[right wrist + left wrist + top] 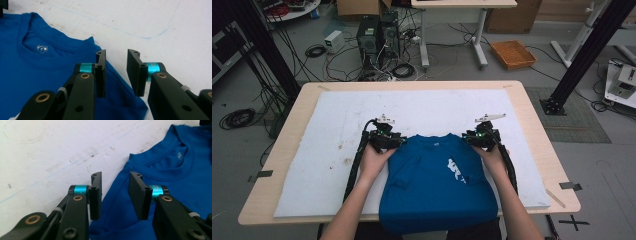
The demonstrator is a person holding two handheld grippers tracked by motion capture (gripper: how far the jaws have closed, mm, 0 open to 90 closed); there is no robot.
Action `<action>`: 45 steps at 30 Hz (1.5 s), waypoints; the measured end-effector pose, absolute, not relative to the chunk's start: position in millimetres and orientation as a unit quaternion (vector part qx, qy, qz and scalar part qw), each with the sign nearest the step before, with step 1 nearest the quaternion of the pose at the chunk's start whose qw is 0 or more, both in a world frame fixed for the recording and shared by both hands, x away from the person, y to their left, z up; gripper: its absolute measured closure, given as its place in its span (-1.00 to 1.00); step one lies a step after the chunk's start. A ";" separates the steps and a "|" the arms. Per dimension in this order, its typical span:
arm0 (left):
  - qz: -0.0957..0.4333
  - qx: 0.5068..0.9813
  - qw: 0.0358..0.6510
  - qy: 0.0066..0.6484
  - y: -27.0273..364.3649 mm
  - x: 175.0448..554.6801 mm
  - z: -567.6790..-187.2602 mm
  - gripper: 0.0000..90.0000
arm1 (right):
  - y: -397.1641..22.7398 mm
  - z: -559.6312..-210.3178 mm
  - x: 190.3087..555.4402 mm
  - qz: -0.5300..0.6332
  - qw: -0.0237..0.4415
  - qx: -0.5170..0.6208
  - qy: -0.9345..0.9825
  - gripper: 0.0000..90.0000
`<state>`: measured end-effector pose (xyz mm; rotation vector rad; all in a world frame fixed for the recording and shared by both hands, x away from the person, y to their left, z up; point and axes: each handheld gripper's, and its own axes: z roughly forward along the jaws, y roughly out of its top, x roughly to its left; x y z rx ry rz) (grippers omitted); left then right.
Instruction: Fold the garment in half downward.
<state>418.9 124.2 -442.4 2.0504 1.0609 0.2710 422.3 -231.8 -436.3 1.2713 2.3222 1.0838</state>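
Both tools stand released, jaws apart: the left tool (115, 195) over the left shoulder of a blue cotton T-shirt (437, 182), the right tool (116, 72) over its right shoulder edge. Beneath them, the shirt lies flat on the white-padded tabletop (327, 135).

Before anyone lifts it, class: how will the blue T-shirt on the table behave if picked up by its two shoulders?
The T-shirt looks like thin knit cloth lying flat, so it will probably hang limp and drape rather than hold shape. Its sleeve is folded inward and may well swing loose. The hem already overhangs the table edge, so it likely slides easily on the white sheet.
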 end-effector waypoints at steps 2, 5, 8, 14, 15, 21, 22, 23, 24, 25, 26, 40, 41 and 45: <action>0.113 0.814 0.388 0.416 122.4 419.3 -444.3 0.52 | -226.8 -439.4 426.4 0.362 0.139 0.437 0.811 0.55; 0.123 0.817 0.383 0.413 123.0 419.0 -444.2 0.66 | -222.4 -443.9 428.3 0.350 0.140 0.428 0.821 0.65; 0.124 0.821 0.382 0.406 122.7 418.2 -443.2 0.91 | -224.5 -442.4 428.1 0.355 0.132 0.417 0.827 0.95; 0.122 0.808 0.403 0.413 123.2 419.5 -441.3 0.52 | -227.7 -437.0 426.8 0.379 0.141 0.423 0.811 0.72; 0.121 0.807 0.405 0.412 123.0 420.1 -441.9 0.50 | -227.7 -436.7 427.0 0.383 0.141 0.425 0.808 0.65; 0.123 0.822 0.388 0.399 116.7 419.9 -444.9 0.46 | -224.0 -445.2 431.3 0.371 0.125 0.432 0.813 0.52; 0.122 0.822 0.389 0.398 116.4 419.5 -444.9 0.53 | -223.1 -445.9 431.2 0.369 0.129 0.427 0.815 0.59; 0.120 0.825 0.387 0.394 115.7 419.0 -444.7 0.63 | -222.2 -445.4 430.7 0.368 0.129 0.422 0.819 0.77; 0.129 0.827 0.382 0.391 114.4 418.0 -444.6 0.69 | -221.0 -445.5 430.5 0.370 0.125 0.413 0.823 0.83; 0.133 0.829 0.381 0.386 113.3 417.0 -444.6 0.74 | -219.1 -445.2 429.5 0.366 0.130 0.408 0.826 0.95; 0.129 0.831 0.383 0.383 112.7 416.6 -444.8 0.84 | -217.9 -444.8 428.9 0.364 0.132 0.402 0.830 0.96; 0.124 0.811 0.403 0.406 121.0 437.3 -439.1 0.96 | -226.0 -436.5 443.8 0.407 0.132 0.421 0.800 0.99; 0.125 0.809 0.405 0.407 121.6 440.5 -437.1 0.96 | -225.1 -434.6 446.2 0.410 0.135 0.422 0.797 0.99; 0.133 0.802 0.416 0.407 123.6 448.9 -427.4 0.96 | -222.6 -426.3 453.2 0.416 0.149 0.425 0.790 0.99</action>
